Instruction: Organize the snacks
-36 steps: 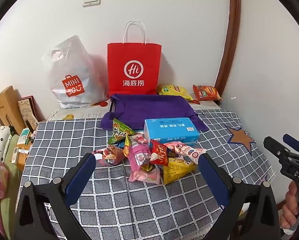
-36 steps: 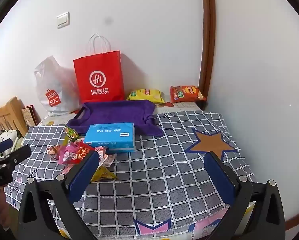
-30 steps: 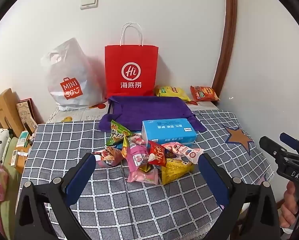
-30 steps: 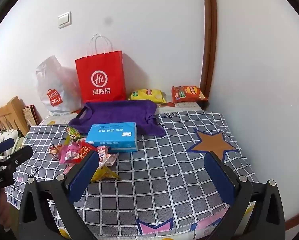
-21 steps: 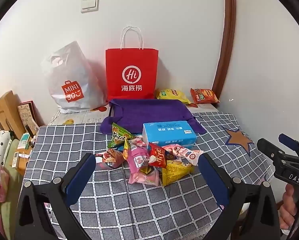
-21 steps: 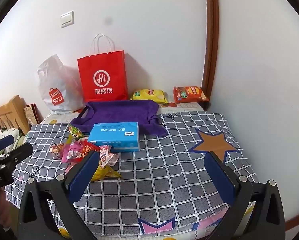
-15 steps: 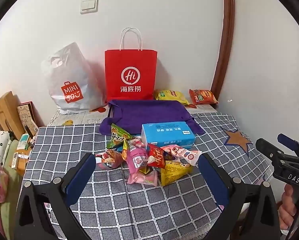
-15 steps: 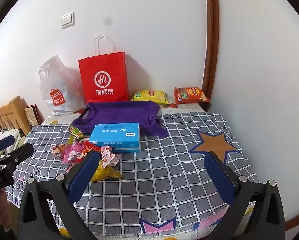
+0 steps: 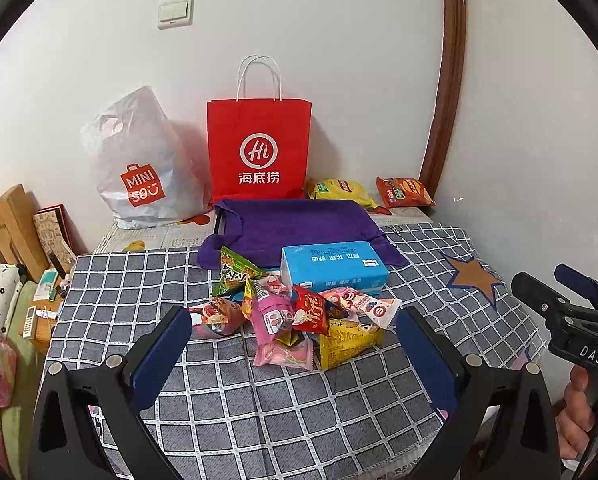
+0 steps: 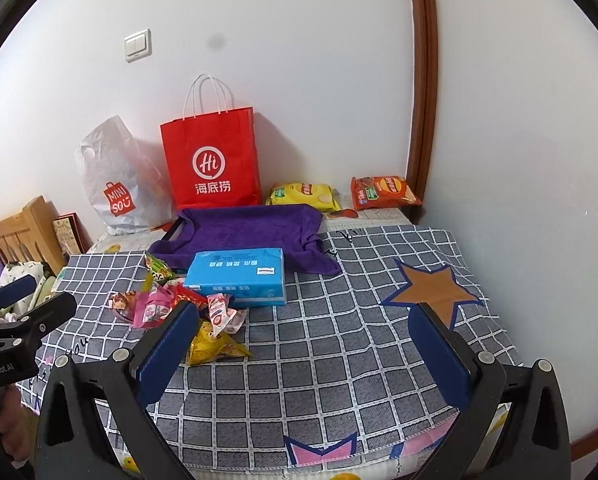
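Observation:
A heap of small snack packets (image 9: 295, 316) (image 10: 179, 308) lies on the checked tablecloth (image 9: 259, 400) in front of a blue tissue box (image 9: 333, 266) (image 10: 239, 274). Among them are a green packet (image 9: 235, 272), a pink one (image 9: 271, 316) and a yellow one (image 9: 349, 342) (image 10: 213, 344). My left gripper (image 9: 295, 356) hovers open just short of the heap, holding nothing. To the right of the heap my right gripper (image 10: 305, 348) is open over bare cloth, also holding nothing. A yellow chip bag (image 9: 339, 190) (image 10: 301, 194) and an orange chip bag (image 9: 405, 192) (image 10: 383, 192) lie by the back wall.
A red paper bag (image 9: 259, 152) (image 10: 211, 160) and a white plastic bag (image 9: 139, 168) (image 10: 115, 180) stand against the wall. A purple cloth (image 9: 295, 224) (image 10: 247, 232) covers a tray behind the tissue box. Wooden furniture (image 9: 7, 224) flanks the table's left edge.
Both grippers have drawn back and risen slightly, so the table sits a little farther and lower in view. Nothing on the table has moved, and both stay open.

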`<state>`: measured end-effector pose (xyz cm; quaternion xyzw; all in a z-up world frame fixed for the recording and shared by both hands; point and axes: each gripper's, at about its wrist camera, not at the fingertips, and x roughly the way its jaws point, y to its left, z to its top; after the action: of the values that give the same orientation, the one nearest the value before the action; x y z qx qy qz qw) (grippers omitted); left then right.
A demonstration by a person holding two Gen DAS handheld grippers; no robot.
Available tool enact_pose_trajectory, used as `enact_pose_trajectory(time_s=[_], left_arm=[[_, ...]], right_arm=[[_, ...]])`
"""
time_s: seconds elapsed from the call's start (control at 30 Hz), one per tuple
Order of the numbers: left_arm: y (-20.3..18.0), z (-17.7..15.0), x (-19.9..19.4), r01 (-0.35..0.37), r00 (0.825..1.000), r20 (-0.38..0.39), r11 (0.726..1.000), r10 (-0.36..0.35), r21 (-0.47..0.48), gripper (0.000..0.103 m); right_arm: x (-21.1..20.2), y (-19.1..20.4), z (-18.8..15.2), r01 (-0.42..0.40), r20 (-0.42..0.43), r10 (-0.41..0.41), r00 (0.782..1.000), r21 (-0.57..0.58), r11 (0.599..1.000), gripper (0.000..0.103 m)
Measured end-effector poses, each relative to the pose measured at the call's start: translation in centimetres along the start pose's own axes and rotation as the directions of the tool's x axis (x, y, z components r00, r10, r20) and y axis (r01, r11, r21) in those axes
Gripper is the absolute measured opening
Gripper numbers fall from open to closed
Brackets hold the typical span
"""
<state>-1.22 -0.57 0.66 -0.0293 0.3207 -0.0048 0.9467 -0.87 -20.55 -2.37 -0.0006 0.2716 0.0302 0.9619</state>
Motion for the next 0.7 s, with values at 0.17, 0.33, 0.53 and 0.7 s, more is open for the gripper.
enact_pose_trajectory(time_s=[0.17, 0.33, 0.53, 0.7], left_arm=[[0.37, -0.12, -0.12, 0.005, 1.000, 0.000, 1.000, -0.005, -0.007, 0.102], [0.66, -0.06, -0.04, 0.004, 1.000, -0.001, 1.000, -0.004, -0.014, 0.102], [0.77, -0.18, -0.08, 0.006, 1.000, 0.001, 1.000, -0.006, -0.014, 0.102], [0.95, -0.33, -0.24, 0.007, 1.000, 0.005, 1.000, -0.007, -0.016, 0.102]], right_arm=[[-0.15, 0.26, 0.03, 0.000, 0.002, 0.000, 1.000, 0.000, 1.000, 0.103], [-0.20, 0.39, 0.04, -0.002, 0.003, 0.002, 1.000, -0.003, 1.000, 0.103], [-0.22, 0.42, 0.02, -0.004, 0.004, 0.004, 1.000, -0.004, 1.000, 0.103], [-0.43, 0.51, -0.11, -0.004, 0.008, 0.004, 1.000, -0.002, 1.000, 0.103]])
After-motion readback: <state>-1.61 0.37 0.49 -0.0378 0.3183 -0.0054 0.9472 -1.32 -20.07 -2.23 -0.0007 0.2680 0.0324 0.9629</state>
